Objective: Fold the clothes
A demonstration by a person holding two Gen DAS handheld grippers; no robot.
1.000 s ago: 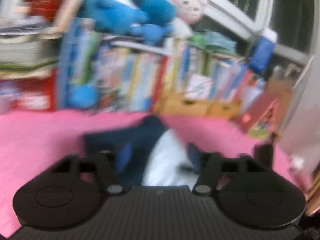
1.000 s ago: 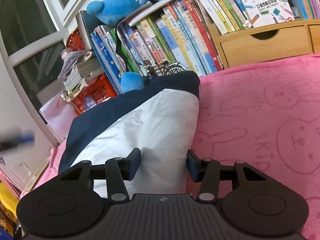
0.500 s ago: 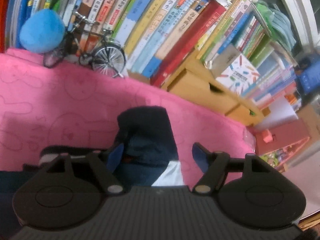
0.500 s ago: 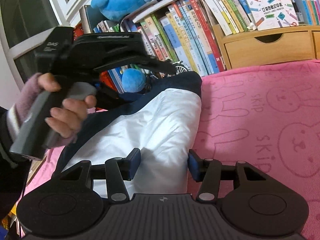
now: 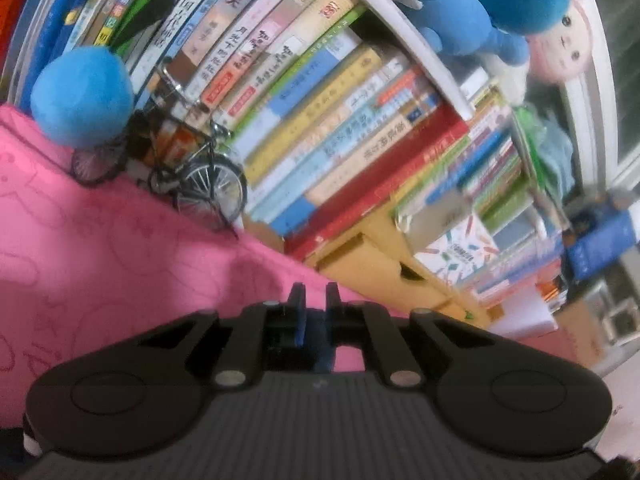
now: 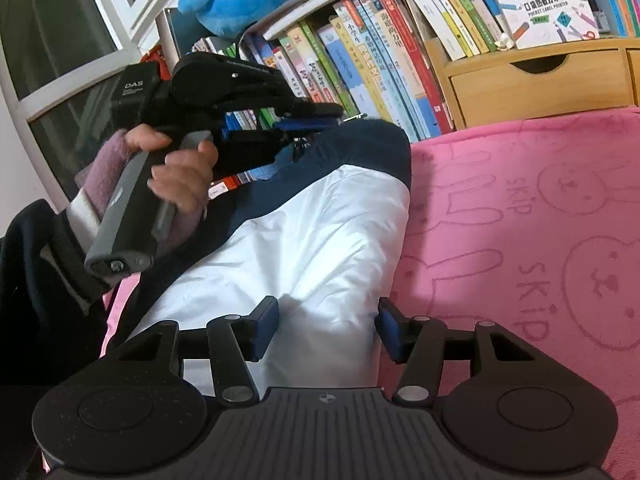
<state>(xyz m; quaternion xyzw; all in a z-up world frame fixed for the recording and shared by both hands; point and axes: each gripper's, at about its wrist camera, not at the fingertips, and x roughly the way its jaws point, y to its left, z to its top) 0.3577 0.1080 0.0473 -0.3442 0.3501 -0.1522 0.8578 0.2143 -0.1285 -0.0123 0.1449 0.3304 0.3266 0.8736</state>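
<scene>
The navy-and-white garment lies stretched along the pink rabbit-print blanket, its dark end up by the row of books and its white body running back toward the near camera. Over at that far end, the left hand-held gripper, carried in the person's hand, sits right at the navy edge, and its jaws have just been closing: from its own camera the left hand-held gripper's fingers stand narrow with a dark blue strip of cloth between them, so it looks to be pinching the far edge, though how firmly is hard to tell under the blur. The right hand-held gripper hovers low over the white part with its jaws moderately wide and just been easing a little wider; the pads straddle the cloth without pressing it, nothing gripped. So the step in hand reads as taking hold of the far end to start a fold, with the fold itself not yet made. The next move, I'd judge, calls for the right side to either pin or catch the near end while the left lifts the navy edge and carries it back over the white body, keeping the cloth flat and the edges lined up. Watch the toy bicycle and the blue plush ball standing just beyond the blanket's edge — close enough to snag on a lift.
</scene>
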